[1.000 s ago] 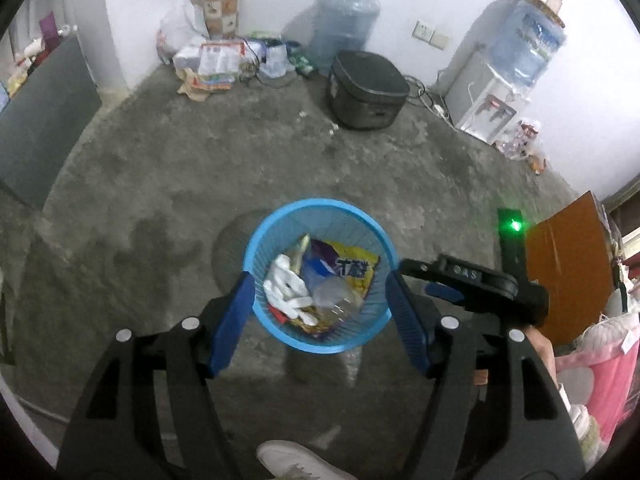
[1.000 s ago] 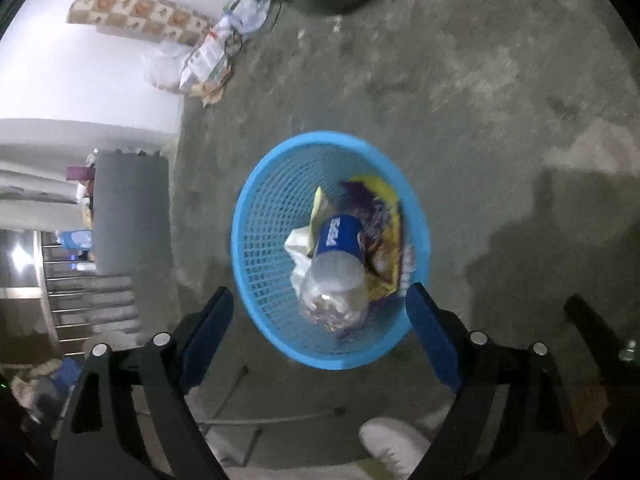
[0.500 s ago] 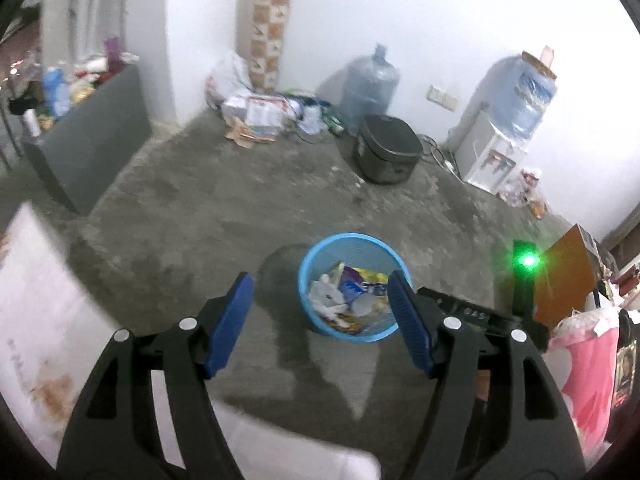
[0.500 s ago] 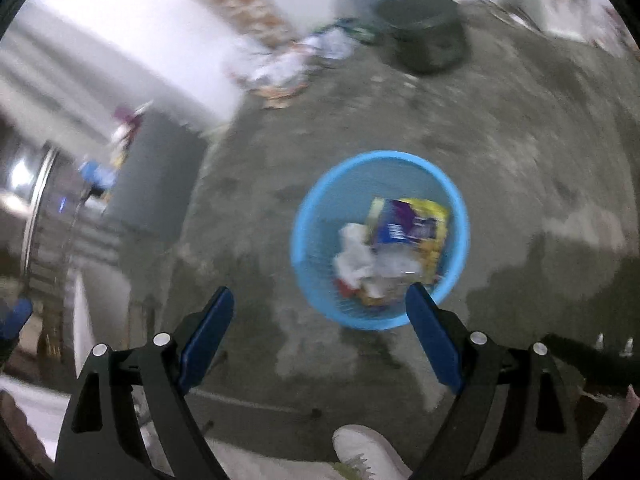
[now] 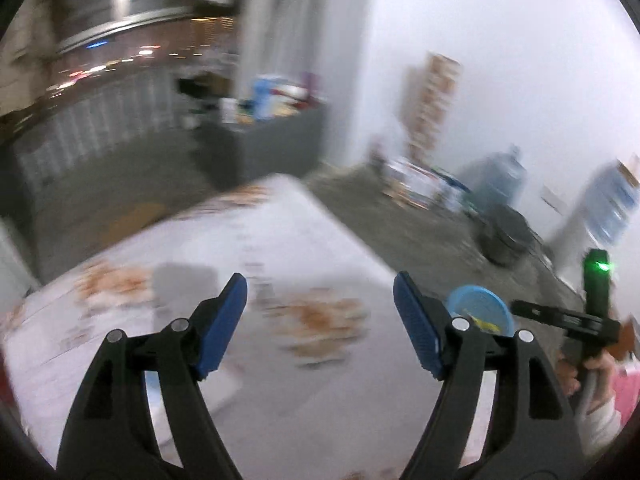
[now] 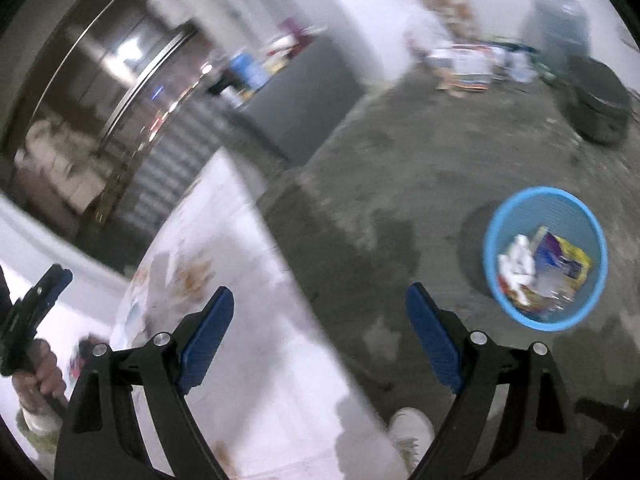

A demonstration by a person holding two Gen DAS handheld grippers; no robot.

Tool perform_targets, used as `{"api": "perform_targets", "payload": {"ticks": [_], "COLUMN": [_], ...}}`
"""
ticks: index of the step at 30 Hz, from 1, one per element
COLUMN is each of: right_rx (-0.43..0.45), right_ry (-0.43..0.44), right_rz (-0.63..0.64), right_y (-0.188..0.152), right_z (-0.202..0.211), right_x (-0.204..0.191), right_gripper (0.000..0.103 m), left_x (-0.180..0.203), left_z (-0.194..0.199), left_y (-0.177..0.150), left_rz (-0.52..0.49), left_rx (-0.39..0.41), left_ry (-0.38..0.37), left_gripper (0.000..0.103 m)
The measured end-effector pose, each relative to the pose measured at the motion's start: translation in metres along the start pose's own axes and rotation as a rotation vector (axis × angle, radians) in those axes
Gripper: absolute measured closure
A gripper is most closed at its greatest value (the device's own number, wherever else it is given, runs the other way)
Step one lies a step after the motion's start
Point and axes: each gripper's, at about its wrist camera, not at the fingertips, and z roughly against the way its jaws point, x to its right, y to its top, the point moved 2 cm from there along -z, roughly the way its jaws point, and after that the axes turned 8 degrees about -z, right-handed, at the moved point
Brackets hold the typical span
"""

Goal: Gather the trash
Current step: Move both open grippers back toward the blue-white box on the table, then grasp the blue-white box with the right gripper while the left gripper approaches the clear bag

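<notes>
A blue plastic waste basket [image 6: 492, 236] stands on the concrete floor at the right; it holds a yellow and purple snack bag [image 6: 562, 258], white tissue and a clear bottle. It also shows small in the left wrist view [image 5: 476, 300]. My left gripper [image 5: 320, 320] is open and empty above a white patterned table [image 5: 280, 240]. My right gripper [image 6: 318, 334] is open and empty over the table's edge [image 6: 260, 216], left of the basket. Both views are blurred by motion.
A black rice cooker [image 6: 598, 100] and water jugs [image 6: 558, 16] stand by the far wall with a pile of paper litter [image 6: 468, 64]. A grey cabinet [image 5: 276, 144] stands behind the table. My white shoe [image 6: 412, 432] is on the floor.
Both grippers have swung up and left, away from the basket and over the white table. The basket has moved from centre to the right of both views. Both stay open.
</notes>
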Motion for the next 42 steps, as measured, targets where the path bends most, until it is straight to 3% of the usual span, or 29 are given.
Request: {"api": "perform_targets", "payload": {"ticks": [4,7,13,19,22,24,26,28,30,32,35,37,42], "right_rx": [-0.069,-0.141,-0.252,-0.337,-0.381,-0.39,-0.402,-0.431,-0.455,-0.463,-0.485,-0.507,-0.541], "right_ry": [0.076,0.115,0.153,0.184,0.207,0.192,0.146,0.111,0.136,0.149,0.143,0.134,0.147], "right_rz": [0.086,0.137,0.208,0.261,0.25,0.24,0.213,0.161,0.118,0.115,0.121,0.116,0.101], "right_y": [-0.01,-0.02,-0.043,-0.06,-0.066,-0.069,-0.071,-0.072,-0.075,-0.079,-0.083,-0.089,-0.106], "right_z": [-0.024,-0.049,-0.094,-0.133,-0.157,-0.174,-0.193,-0.211,-0.222,-0.221,-0.217,-0.213,-0.195], "right_x": [-0.058,-0.098,-0.167,-0.224,-0.246,-0.255,-0.256,-0.248,-0.243,-0.241,-0.237,-0.232,-0.213], "right_gripper": [0.017,0.017,0.02,0.026,0.03,0.034,0.043,0.052,0.061,0.062,0.071,0.082,0.085], "left_x": [-0.074,-0.116,-0.162,-0.19,-0.208,-0.221,-0.232,-0.236,-0.235,-0.23,-0.22,-0.21,-0.167], "left_z": [0.035,0.054,0.06,0.044,0.023,0.007,-0.017,-0.031,-0.042,-0.049,-0.05,-0.049,-0.045], "left_y": [-0.024,-0.049,-0.092,-0.13,-0.145,-0.151,-0.16,-0.169,-0.176,-0.183,-0.185,-0.186,-0.188], "left_rz": [0.124,0.199,0.267,0.34,0.377,0.392,0.417,0.43,0.437,0.427,0.405,0.402,0.349], "left_rx": [0.021,0.02,-0.008,-0.04,-0.052,-0.075,-0.124,-0.152,-0.177,-0.195,-0.197,-0.203,-0.219], "left_ry": [0.134,0.18,0.209,0.169,0.159,0.157,0.136,0.107,0.069,0.04,0.003,-0.021,-0.084], "left_gripper": [0.031,0.031,0.031,0.031,0.044,0.051,0.068,0.072,0.077,0.083,0.085,0.085,0.085]}}
